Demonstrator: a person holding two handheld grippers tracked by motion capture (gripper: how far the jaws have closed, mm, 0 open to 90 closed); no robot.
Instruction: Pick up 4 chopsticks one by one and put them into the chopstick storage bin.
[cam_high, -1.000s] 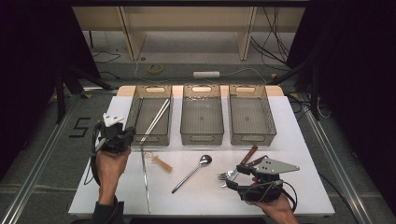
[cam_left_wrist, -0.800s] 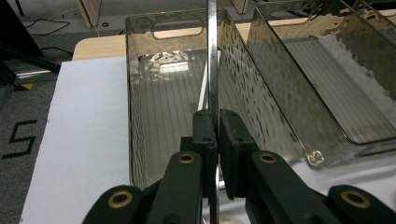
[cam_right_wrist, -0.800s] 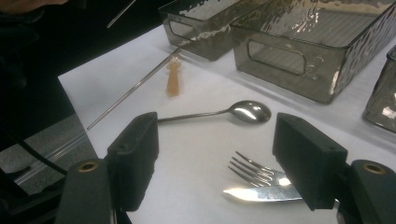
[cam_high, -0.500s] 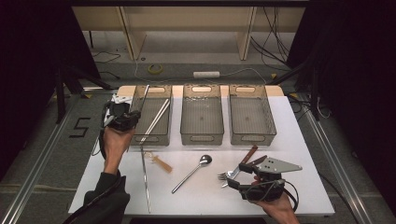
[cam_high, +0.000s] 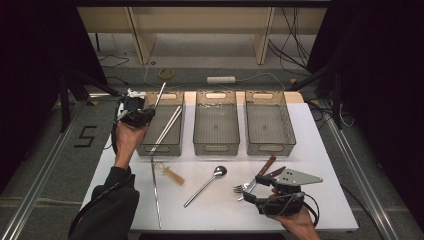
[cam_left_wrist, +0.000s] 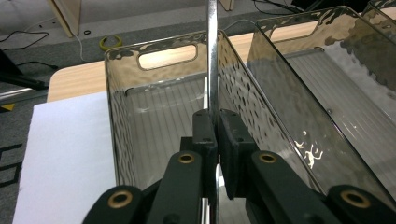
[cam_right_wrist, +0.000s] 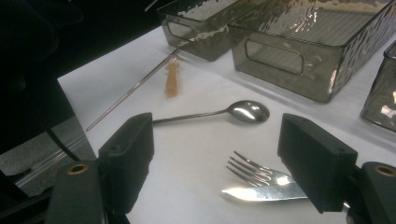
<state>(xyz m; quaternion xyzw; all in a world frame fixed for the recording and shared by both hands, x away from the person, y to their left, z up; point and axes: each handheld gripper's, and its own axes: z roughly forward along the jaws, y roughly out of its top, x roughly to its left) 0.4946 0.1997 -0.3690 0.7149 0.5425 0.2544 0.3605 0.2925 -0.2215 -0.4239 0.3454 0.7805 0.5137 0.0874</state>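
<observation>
Your surface (cam_high: 320, 150), white-covered, holds: three smoky bins (cam_high: 216, 122) across upper centre; one loose metal rod (cam_high: 156, 192) lower left; wooden piece (cam_high: 172, 175) beside it; spoon (cam_high: 206, 184) centre; fork (cam_high: 245, 188) and knife (cam_high: 265, 167) lower right.

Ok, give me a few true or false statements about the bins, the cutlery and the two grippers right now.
1. The left gripper is shut on a metal chopstick. True.
2. The right gripper is clamped on the spoon. False: its jaws stand open, and the spoon lies beyond them.
3. A fork lies on the white mat. True.
4. The middle bin holds the chopsticks. False: it looks empty; they are in the left bin.
</observation>
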